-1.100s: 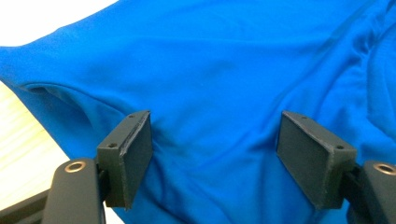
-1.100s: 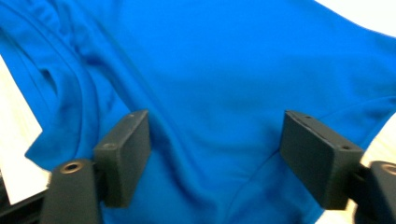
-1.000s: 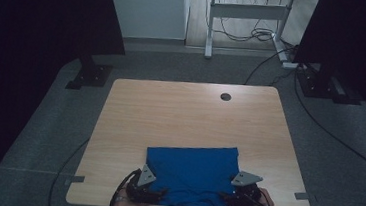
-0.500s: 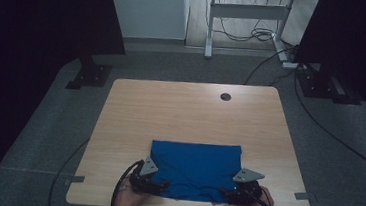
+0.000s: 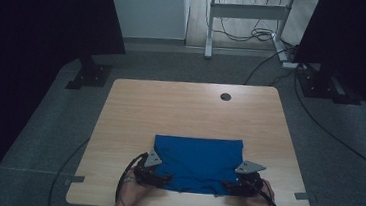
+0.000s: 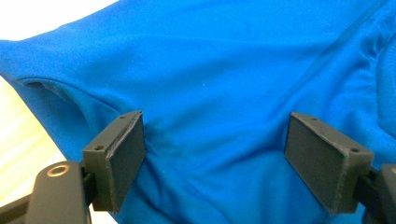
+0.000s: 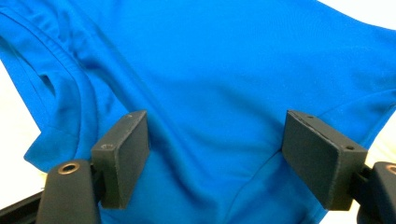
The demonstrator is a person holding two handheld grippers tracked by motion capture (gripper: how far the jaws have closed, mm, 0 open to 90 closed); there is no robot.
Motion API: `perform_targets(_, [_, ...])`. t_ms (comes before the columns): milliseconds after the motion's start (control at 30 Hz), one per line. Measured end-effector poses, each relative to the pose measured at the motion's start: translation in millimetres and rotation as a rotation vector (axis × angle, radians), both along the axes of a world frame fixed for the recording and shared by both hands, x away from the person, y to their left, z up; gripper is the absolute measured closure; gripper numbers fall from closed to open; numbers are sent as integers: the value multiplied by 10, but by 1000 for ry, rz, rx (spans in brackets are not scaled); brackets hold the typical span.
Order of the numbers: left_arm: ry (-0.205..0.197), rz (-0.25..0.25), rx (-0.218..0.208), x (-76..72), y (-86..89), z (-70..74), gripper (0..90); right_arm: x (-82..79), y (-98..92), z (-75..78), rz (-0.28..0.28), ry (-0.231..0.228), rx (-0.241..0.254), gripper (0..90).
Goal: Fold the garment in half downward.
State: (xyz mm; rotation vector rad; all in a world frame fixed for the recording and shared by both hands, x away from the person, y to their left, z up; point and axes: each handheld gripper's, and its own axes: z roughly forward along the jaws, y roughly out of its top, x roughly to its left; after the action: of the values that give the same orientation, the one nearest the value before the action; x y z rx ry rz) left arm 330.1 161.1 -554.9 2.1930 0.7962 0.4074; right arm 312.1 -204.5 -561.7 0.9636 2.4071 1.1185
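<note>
Left gripper (image 6: 212, 154): flat, matte black rectangular pads stand wide apart over blue cloth; nothing pinched. The jaws have just been opening slightly.
Right gripper (image 7: 217, 156): same blocky pads, equally wide, cloth lying beneath them, not clamped.
Blue garment (image 5: 197, 163): smooth, fine-knit fabric, folded to a rough rectangle on the table's near half, close to its front edge; the grippers sit at its two near corners.
Gripper views add: soft creases, a stitched seam and a folded hem (image 7: 56, 70), too small to make out from above.
High view adds: pale wood-grain table (image 5: 190, 108) with a round dark hole (image 5: 225, 96) beyond the garment; grey three-cornered plates.
Hidden: garment's near edge under both grippers; forearms cut off.
</note>
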Motion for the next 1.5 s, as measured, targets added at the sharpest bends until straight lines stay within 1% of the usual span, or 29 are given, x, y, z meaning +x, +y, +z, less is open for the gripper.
perform_targets(267, [1,-8,-1,29,0,0,201,19,-3,1,-4,-2,-2,234])
perform_targets(433, [-2,-18,2,35,-6,0,185,16,-1,1,-5,-4,-4,232])
perform_targets(567, [-1,-19,0,34,-9,6,173,15,8,4,-11,2,1,201])
perform_targets(667, [0,-10,-13,24,-5,33,144,8,14,10,-13,4,0,171])
perform_targets(800, [-6,-5,-47,-2,31,102,120,-11,-1,23,-18,-2,-2,162])
perform_targets(900, [-5,3,-64,-27,77,142,111,-28,-22,50,-22,-13,5,160])
perform_targets(1067, [-8,14,-57,-75,161,152,100,-57,-51,88,-23,-29,11,160])
perform_targets(1200, [-11,29,-61,-115,247,164,97,-75,-87,112,-26,-36,13,158])
perform_targets(1367, [-22,54,-76,-164,384,188,97,-98,-165,131,-45,-45,17,157])
perform_targets(1500, [-30,74,-76,-201,489,200,97,-117,-243,143,-63,-52,19,155])
